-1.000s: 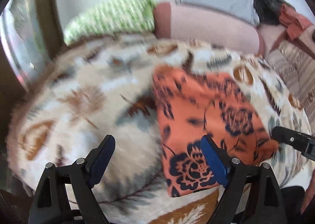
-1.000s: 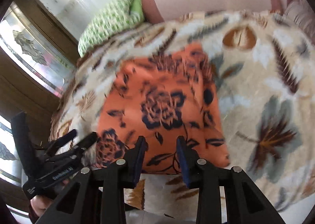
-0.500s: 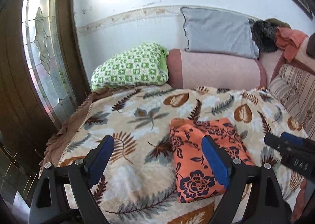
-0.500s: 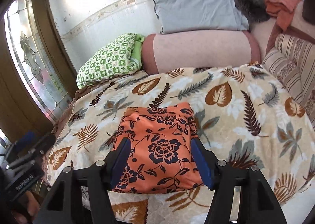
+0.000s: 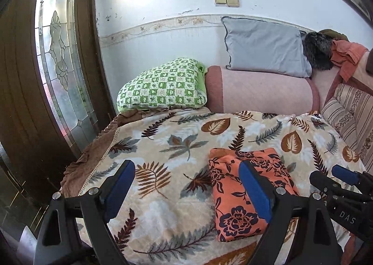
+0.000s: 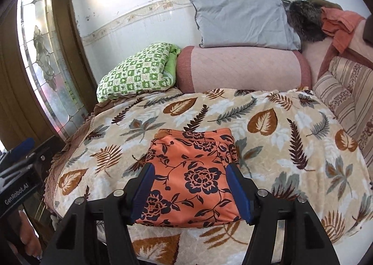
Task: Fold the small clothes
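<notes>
An orange floral garment [image 6: 192,178], folded into a neat rectangle, lies flat on the leaf-patterned blanket [image 6: 279,130] that covers the bed, towards the near edge. Both grippers hang above the bed and neither touches the cloth.

The right gripper [image 6: 191,192] has its blue-padded jaws parted with nothing between them; from its own camera the folded garment shows in the gap below. The left gripper [image 5: 186,190] stands wide open and empty too, over bare blanket to the left of the garment, its right finger crossing in front of the cloth's left part in that view. At the left edge of the right wrist view, part of a hand [image 6: 28,239] shows beneath the other gripper's black body.

At the head of the bed a green checked pillow [image 5: 163,85] lies beside a pink bolster [image 5: 261,92], the two touching, with a grey cushion [image 5: 263,48] leaning on the wall above the bolster. A striped cushion [image 5: 347,113] sits to the right. A wooden door with a leaded glass panel [image 5: 58,55] stands left of the bed.
</notes>
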